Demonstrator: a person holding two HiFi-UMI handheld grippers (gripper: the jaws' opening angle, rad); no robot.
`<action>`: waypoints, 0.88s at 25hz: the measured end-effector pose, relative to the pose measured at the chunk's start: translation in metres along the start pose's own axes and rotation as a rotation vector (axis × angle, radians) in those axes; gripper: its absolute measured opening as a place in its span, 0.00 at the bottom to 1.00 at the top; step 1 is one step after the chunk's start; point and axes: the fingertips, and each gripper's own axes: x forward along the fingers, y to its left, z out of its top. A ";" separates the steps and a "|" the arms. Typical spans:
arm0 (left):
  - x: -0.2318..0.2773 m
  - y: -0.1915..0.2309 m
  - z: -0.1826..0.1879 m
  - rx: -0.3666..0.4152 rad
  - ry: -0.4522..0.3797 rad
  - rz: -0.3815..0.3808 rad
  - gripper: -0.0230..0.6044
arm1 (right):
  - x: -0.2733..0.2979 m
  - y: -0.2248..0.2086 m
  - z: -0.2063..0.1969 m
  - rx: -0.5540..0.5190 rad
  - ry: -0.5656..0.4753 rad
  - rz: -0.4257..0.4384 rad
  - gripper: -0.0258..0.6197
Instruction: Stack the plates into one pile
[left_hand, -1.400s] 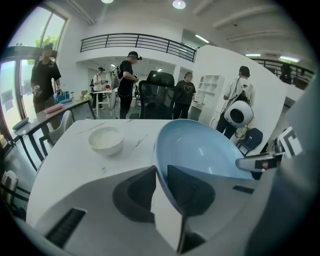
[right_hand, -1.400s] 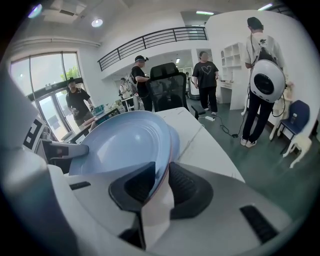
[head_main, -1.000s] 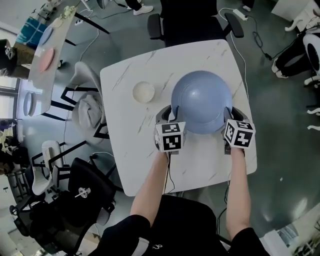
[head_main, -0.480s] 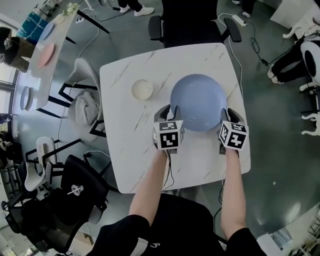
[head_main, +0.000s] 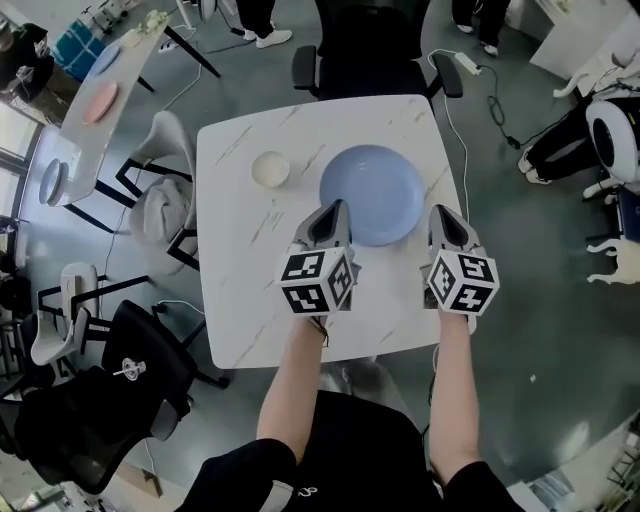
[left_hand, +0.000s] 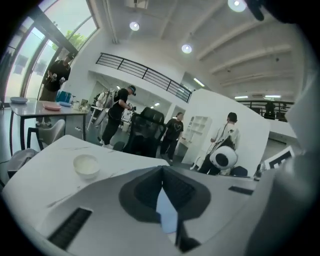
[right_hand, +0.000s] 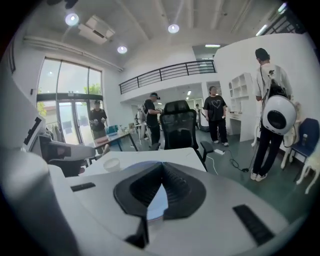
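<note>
A single blue plate (head_main: 372, 193) lies flat on the white marbled surface (head_main: 240, 270), toward 2 o'clock from the surface's middle, with nothing on it. A small cream dish (head_main: 270, 168) sits apart from it, toward 9 o'clock of the plate. The left claw (head_main: 337, 207) is at about 8 o'clock of the plate, its tip over the plate's rim in the head view. The right claw (head_main: 444, 214) is at about 4 o'clock, just outside the rim. Both point toward 12 o'clock and are held up off the surface. Each claw's jaws have just been closing and now stand clenched, tips pressed together with nothing between them. In both gripper views a strip of the blue plate shows only through the gap below the tips, lower down on the surface. A black office chair (head_main: 370, 45) stands at the surface's 12 o'clock edge. A white chair (head_main: 165, 215) draped with grey cloth stands at its 9 o'clock side. Further off toward 10 o'clock, a long side table (head_main: 75, 150) carries a pink plate (head_main: 100, 102). Several people (right_hand: 215, 112) stand around the room beyond the surface.
</note>
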 end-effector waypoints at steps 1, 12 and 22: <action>-0.007 -0.009 0.007 0.005 -0.028 -0.008 0.06 | -0.008 0.007 0.009 -0.006 -0.033 0.030 0.05; -0.111 -0.085 0.079 -0.027 -0.272 0.000 0.06 | -0.119 0.049 0.113 -0.047 -0.292 0.229 0.05; -0.172 -0.088 0.104 0.245 -0.333 0.182 0.06 | -0.144 0.083 0.110 -0.095 -0.280 0.307 0.05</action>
